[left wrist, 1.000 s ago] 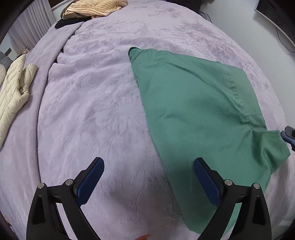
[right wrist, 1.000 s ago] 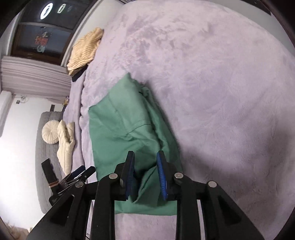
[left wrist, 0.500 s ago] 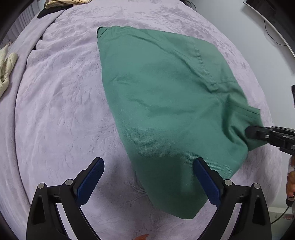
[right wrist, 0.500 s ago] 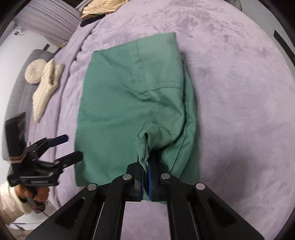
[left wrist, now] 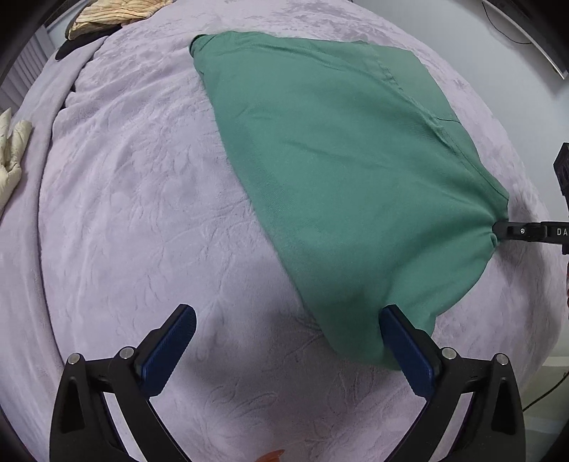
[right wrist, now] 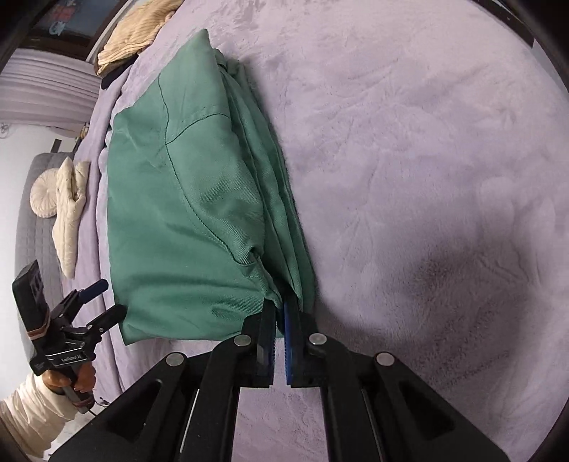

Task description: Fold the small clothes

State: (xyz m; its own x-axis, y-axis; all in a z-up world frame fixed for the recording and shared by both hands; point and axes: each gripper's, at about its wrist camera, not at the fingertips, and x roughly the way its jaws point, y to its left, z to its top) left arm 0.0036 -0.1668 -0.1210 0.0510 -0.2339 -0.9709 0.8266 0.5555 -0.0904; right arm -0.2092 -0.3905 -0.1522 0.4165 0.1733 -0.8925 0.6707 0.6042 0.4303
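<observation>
One green garment (left wrist: 341, 170) lies spread on the lilac blanket (left wrist: 135, 220), folded over itself so that several layered edges stack along its side in the right wrist view. The right claw (right wrist: 279, 320) has its two fingers pressed together on one bunched corner of the garment (right wrist: 199, 199), the cloth drawn taut from that pinch. The left claw (left wrist: 284, 341) hovers wide open with nothing in it; the garment's near edge lies just ahead of its right-side finger (left wrist: 405, 341). Far beyond both claws, one tan knitted garment (left wrist: 113, 10) rests at the blanket's edge. To the left sit one cream quilted piece (right wrist: 69, 213) and one round cushion (right wrist: 42, 193).
</observation>
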